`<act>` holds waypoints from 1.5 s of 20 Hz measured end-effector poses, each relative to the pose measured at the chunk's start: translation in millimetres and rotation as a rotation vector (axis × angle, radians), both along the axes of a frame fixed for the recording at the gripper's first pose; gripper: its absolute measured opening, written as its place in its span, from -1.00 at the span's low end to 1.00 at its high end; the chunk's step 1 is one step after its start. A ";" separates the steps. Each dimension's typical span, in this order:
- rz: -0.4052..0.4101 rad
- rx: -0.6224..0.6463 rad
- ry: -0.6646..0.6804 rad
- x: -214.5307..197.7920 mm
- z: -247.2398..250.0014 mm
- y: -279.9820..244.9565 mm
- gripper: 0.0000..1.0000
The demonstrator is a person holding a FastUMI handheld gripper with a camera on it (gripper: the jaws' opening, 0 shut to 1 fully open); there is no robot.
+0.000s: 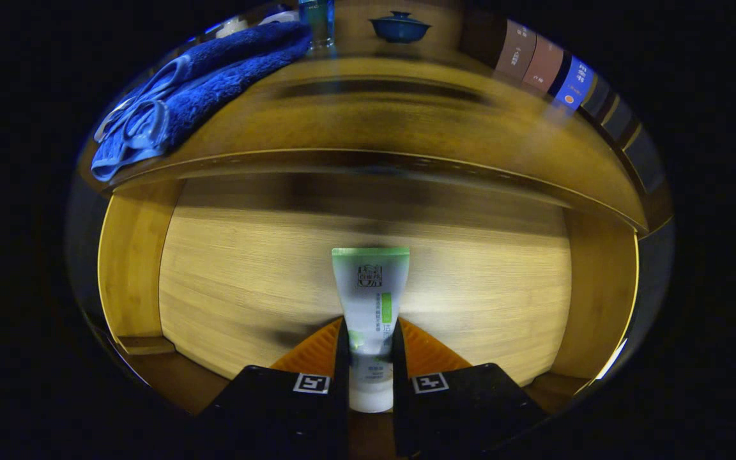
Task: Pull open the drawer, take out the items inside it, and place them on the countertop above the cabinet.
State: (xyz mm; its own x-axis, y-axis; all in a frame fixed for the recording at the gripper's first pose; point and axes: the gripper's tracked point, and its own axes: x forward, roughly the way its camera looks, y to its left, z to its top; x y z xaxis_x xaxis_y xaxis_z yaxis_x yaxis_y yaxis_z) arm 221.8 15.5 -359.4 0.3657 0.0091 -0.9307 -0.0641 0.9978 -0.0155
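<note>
The hand-held gripper point(370, 358) pinches a white tube point(371, 300) with a green end, both fingers point(341, 358) pressing on its lower part from either side. The tube stands up between the fingers, its flat green crimped end pointing away from them and its round cap end down near the base of the fingers. Printed marks run along its front. The tube sits over the open drawer point(131, 268), whose pale wooden bottom spreads out behind it, with darker wooden side walls on the left and on the right. Whether the tube touches the drawer bottom or hangs just above it cannot be told. Beyond the drawer, the edge of the table point(406, 128) curves across above it, its wooden top blurred. On the table's left part lies a folded blue towel point(214, 70), and on the towel rests a pair of scissors point(138, 118) with light blue handles. Farther back on the table stand a blue lidded bowl point(400, 27) and, beside the towel's far end, the bottom of a clear bluish glass point(317, 22).
</note>
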 end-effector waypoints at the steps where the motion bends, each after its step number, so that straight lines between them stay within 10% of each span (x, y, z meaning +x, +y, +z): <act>1: -0.006 0.008 -0.019 -0.1 4.4 0.4 -0.36; 15: 0.028 0.103 -0.319 16.9 124.0 1.8 -0.37; 30: -0.033 0.052 -0.252 168.2 133.2 -11.9 -0.37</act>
